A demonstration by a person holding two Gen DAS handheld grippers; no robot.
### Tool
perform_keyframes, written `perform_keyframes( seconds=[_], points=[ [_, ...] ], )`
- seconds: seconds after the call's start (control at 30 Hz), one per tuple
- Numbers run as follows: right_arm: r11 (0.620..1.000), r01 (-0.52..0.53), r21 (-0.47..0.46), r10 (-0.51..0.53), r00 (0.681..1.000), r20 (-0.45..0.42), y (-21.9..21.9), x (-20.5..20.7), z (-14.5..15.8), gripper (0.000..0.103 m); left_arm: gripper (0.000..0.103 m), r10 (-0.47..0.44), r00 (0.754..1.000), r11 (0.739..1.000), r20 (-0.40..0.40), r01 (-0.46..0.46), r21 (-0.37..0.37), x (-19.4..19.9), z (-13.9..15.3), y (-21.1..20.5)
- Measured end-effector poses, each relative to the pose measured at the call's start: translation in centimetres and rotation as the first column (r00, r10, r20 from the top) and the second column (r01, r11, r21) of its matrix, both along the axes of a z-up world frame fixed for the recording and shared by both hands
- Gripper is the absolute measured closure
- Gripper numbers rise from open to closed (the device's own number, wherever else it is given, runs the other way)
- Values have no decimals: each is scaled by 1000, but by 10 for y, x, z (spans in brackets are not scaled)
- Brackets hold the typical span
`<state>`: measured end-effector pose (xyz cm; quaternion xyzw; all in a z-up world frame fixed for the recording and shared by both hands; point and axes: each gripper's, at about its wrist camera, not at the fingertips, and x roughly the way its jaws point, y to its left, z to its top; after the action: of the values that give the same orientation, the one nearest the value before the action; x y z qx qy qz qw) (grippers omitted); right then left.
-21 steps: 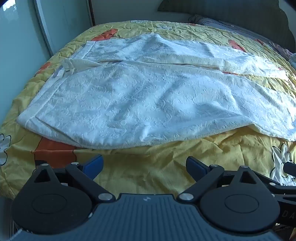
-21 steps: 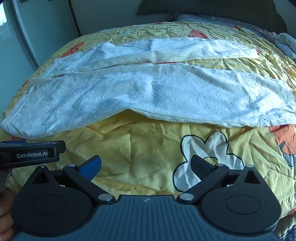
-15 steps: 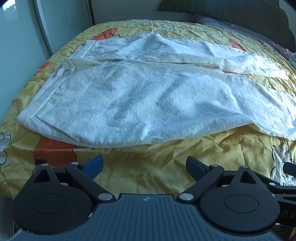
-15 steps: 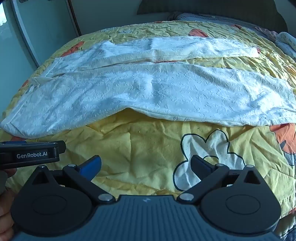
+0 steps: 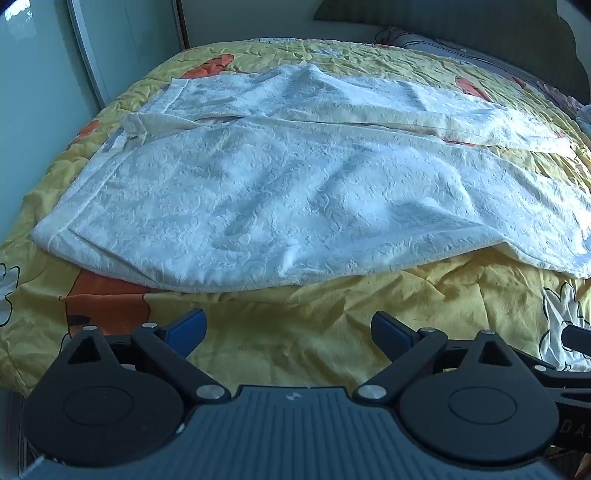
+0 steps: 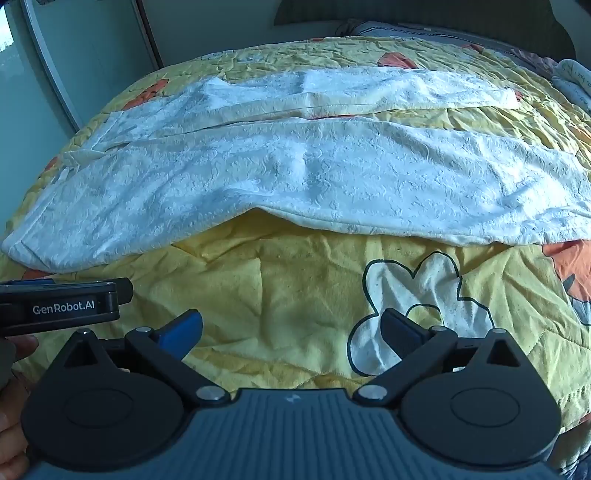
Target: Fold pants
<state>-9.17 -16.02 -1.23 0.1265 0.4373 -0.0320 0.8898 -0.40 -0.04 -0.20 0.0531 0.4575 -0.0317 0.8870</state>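
White textured pants (image 5: pixel 288 199) lie spread across a yellow quilted bed cover (image 5: pixel 314 332), waistband at the left, both legs running to the right. The near leg (image 6: pixel 332 184) is wide, and the far leg (image 6: pixel 351 92) is narrower behind it. My left gripper (image 5: pixel 288 328) hovers open over bare quilt just in front of the near leg's edge, nothing between its blue pads. My right gripper (image 6: pixel 291 328) is open too, over the quilt near a white cartoon flower (image 6: pixel 417 299), short of the pants' hem edge. The left gripper's body (image 6: pixel 59 306) shows at the left of the right wrist view.
A pale wall and door frame (image 5: pixel 92 59) stand close to the bed's left side. Pillows (image 6: pixel 406 31) and a dark headboard (image 6: pixel 424 11) lie at the far end. A hand (image 6: pixel 11 424) shows at the lower left of the right wrist view.
Both grippers have eased slightly forward toward the pants; the cloth sits a little lower in both views. The pants have not moved.
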Motion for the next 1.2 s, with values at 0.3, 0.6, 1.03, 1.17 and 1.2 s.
perform_keyframes(
  seconds=[0.3,0.6,1.03,1.17,1.2],
  points=[
    [1000,-10,13,11,1000,-10,-2,-1,0,0,6,-5,1000,1000,-8,5,2,2,-1,-2],
    [1000,-12,20,12,1000,-14,-1,-1,-2,0,6,-6,1000,1000,-15,6,-1,3,-1,-2],
    [1000,-12,19,12,1000,-12,-3,-2,-2,0,6,-7,1000,1000,-18,7,2,3,-2,-2],
    [1000,-11,22,12,1000,-14,-2,-2,-3,0,6,-7,1000,1000,-18,7,2,3,-2,-2],
    [1000,-11,22,11,1000,-13,-1,-2,-3,0,6,-6,1000,1000,-19,6,3,3,-3,-3]
  ],
)
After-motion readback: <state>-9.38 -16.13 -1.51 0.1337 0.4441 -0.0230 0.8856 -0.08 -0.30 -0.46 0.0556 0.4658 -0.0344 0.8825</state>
